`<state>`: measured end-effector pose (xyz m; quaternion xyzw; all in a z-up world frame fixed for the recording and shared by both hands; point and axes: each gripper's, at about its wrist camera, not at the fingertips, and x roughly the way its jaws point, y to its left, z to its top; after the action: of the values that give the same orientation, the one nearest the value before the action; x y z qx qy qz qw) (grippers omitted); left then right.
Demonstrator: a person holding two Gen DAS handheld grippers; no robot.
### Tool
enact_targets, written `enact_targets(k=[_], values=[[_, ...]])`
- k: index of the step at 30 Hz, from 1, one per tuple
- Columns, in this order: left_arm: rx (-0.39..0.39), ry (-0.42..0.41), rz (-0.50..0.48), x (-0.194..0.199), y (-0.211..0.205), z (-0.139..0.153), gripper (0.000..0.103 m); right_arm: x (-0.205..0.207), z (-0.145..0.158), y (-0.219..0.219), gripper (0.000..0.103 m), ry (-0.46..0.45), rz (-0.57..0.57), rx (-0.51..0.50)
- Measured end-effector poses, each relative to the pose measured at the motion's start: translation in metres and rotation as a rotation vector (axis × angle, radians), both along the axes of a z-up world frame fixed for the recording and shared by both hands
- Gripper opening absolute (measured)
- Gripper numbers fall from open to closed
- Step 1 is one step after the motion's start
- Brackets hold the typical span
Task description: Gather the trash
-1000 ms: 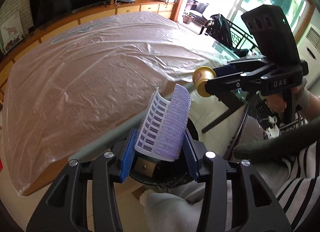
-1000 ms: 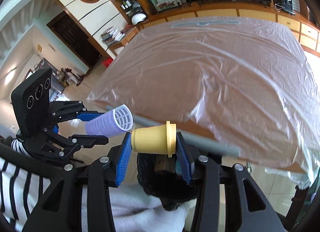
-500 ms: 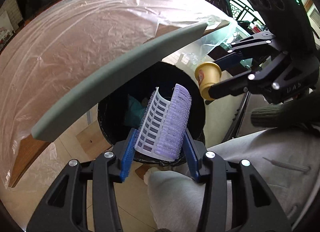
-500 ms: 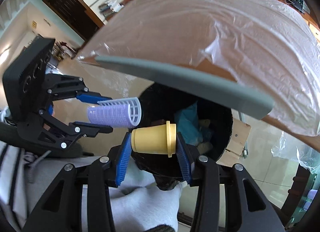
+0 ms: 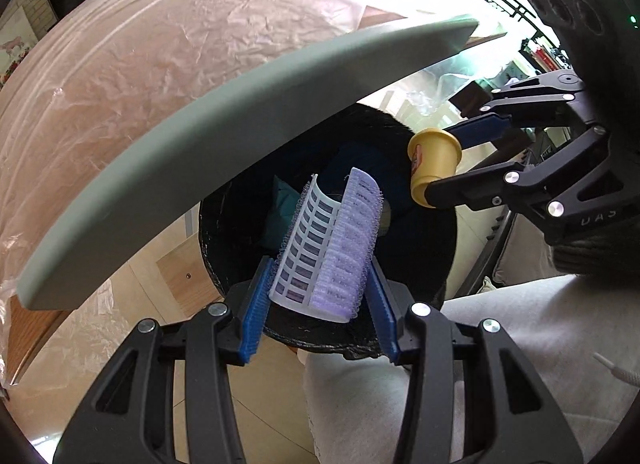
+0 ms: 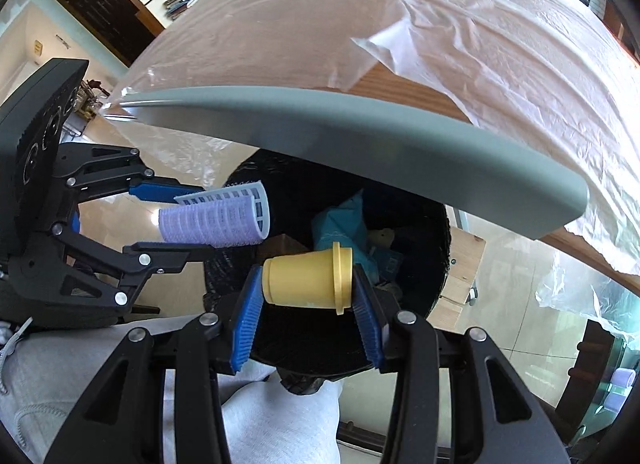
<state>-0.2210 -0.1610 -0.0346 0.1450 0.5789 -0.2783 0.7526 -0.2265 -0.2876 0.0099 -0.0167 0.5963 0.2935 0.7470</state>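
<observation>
My left gripper (image 5: 318,296) is shut on a purple and white hair roller (image 5: 332,248), held over the near rim of a black-lined trash bin (image 5: 424,260). The roller also shows in the right wrist view (image 6: 218,220). My right gripper (image 6: 306,322) is shut on a small yellow plastic cup (image 6: 308,278), lying sideways above the bin (image 6: 420,224). The cup shows in the left wrist view (image 5: 432,168), over the bin's right side. Teal trash (image 6: 340,224) lies inside the bin.
A grey padded table edge (image 5: 224,136) hangs over the bin's far side, with the plastic-covered wooden table (image 5: 160,44) behind. The person's grey-trousered legs (image 5: 420,404) are just below the bin. A small wooden box (image 6: 464,264) sits on the floor beside the bin.
Both grippers have dropped below the table edge and tilted down over the bin, which came into full view. Each keeps its hold on its object.
</observation>
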Motion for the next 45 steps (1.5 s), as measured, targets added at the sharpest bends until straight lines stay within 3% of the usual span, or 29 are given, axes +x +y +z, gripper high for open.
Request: enact_targets(k=[6, 7, 8, 9, 16, 18, 21, 22, 24, 26, 30, 33, 38, 45], values=[[0.006, 0.022, 0.011, 0.004, -0.007, -0.011, 0.052, 0.005, -0.007, -0.002, 0.043, 0.018, -0.016, -0.009], [0.001, 0.034, 0.018, 0.006, -0.007, -0.012, 0.065, 0.004, -0.007, -0.003, 0.049, 0.025, -0.023, 0.0], [-0.003, 0.045, 0.024, 0.007, -0.005, -0.013, 0.073, 0.006, -0.007, -0.006, 0.065, 0.039, -0.039, 0.011], [-0.02, 0.06, 0.031, 0.007, -0.003, -0.012, 0.079, 0.005, -0.005, -0.01, 0.071, 0.045, -0.056, 0.018], [-0.054, 0.075, 0.026, -0.003, 0.005, 0.011, 0.079, 0.002, 0.018, -0.027, 0.075, 0.063, -0.054, 0.049], [-0.105, 0.043, -0.002, -0.01, 0.011, 0.038, 0.079, 0.001, 0.046, -0.034, 0.076, 0.034, -0.029, 0.094], [-0.15, -0.058, -0.004, -0.005, 0.021, 0.075, 0.08, 0.012, 0.088, -0.049, 0.09, -0.084, -0.049, 0.13], [-0.159, -0.094, 0.016, 0.0, 0.027, 0.086, 0.087, 0.023, 0.102, -0.058, 0.095, -0.137, -0.086, 0.128], [-0.157, -0.2, 0.112, 0.022, 0.044, 0.105, 0.095, 0.048, 0.118, -0.072, 0.099, -0.208, -0.17, 0.119], [-0.143, -0.278, 0.231, 0.052, 0.062, 0.111, 0.095, 0.078, 0.122, -0.088, 0.099, -0.273, -0.27, 0.068], [-0.126, -0.305, 0.427, 0.111, 0.096, 0.103, 0.095, 0.146, 0.112, -0.109, 0.099, -0.358, -0.412, -0.063], [-0.106, -0.299, 0.522, 0.153, 0.113, 0.087, 0.095, 0.188, 0.089, -0.118, 0.099, -0.34, -0.463, -0.109], [-0.055, -0.281, 0.58, 0.195, 0.13, 0.066, 0.095, 0.237, 0.057, -0.128, 0.099, -0.314, -0.521, -0.166], [-0.022, -0.28, 0.628, 0.219, 0.14, 0.053, 0.095, 0.251, 0.037, -0.126, 0.099, -0.334, -0.527, -0.218]])
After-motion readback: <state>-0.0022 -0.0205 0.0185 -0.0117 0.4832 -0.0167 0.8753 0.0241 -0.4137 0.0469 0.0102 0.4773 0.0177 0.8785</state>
